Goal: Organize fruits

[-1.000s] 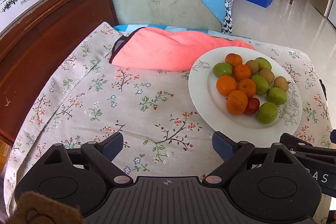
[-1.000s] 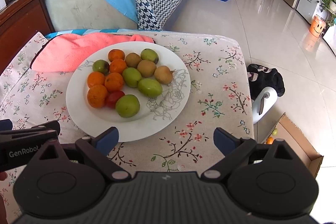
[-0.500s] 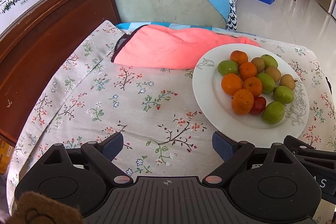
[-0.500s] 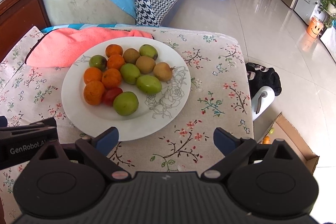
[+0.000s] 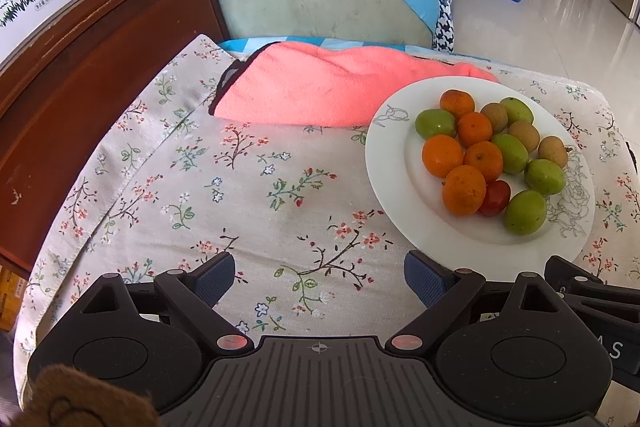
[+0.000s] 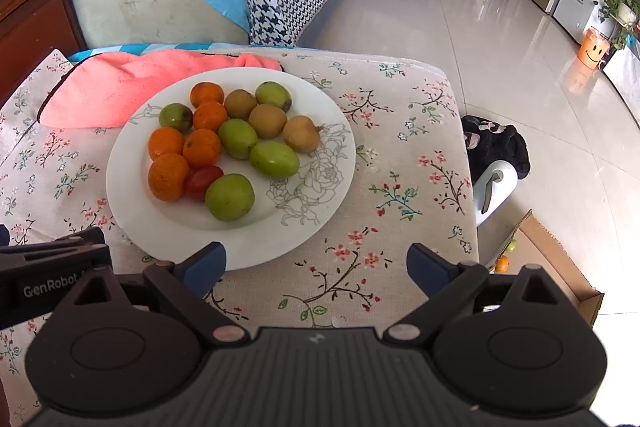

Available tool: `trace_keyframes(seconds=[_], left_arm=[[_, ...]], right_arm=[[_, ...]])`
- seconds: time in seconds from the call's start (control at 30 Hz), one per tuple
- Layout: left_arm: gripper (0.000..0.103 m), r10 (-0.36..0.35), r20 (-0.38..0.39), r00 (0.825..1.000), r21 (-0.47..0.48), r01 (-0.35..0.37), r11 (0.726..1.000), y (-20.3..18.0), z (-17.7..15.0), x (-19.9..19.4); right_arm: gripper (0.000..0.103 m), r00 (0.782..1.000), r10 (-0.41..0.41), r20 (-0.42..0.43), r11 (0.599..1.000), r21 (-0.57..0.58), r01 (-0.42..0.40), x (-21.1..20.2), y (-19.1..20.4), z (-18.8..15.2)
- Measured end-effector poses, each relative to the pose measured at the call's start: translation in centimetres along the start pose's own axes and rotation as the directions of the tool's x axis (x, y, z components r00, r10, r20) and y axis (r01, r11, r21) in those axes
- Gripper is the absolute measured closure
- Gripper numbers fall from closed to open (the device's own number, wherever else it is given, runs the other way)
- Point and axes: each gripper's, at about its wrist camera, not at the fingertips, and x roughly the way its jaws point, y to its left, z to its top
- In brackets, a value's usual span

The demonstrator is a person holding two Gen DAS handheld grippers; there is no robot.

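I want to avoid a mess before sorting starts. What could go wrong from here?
The fruits are packed touching on the plate, so pulling out one orange could send the small tomato or its neighbours rolling. The plate lies near the table's front edge, just ahead of both open grippers; a bump might push it off.

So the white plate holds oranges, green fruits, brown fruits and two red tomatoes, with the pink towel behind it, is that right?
Not quite: there is only one red tomato on the plate, as the right wrist view shows. The oranges, green fruits and brown fruits are there, and the pink towel lies behind it.
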Motion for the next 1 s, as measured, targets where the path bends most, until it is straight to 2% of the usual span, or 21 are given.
trace_keyframes(seconds=[0.27, 0.57, 1.0], left_arm=[[0.01, -0.019, 0.009, 1.0, 0.016, 0.019, 1.0, -0.3, 0.0, -0.3], [0.01, -0.018, 0.027, 0.999, 0.067, 0.016, 0.998, -2.1, -0.2, -1.0], [0.01, 0.028, 0.057, 0.998, 0.108, -0.034, 0.994, -4.1, -0.8, -2.4]], right_arm=[[0.006, 1.0, 0.027, 0.002, 0.998, 0.053, -0.027, 0.0, -0.9, 0.2], [0.006, 0.999, 0.032, 0.0, 0.998, 0.056, -0.032, -0.2, -2.5, -0.3], [0.006, 0.998, 0.061, 0.01, 0.997, 0.053, -0.061, -0.6, -4.3, -1.1]])
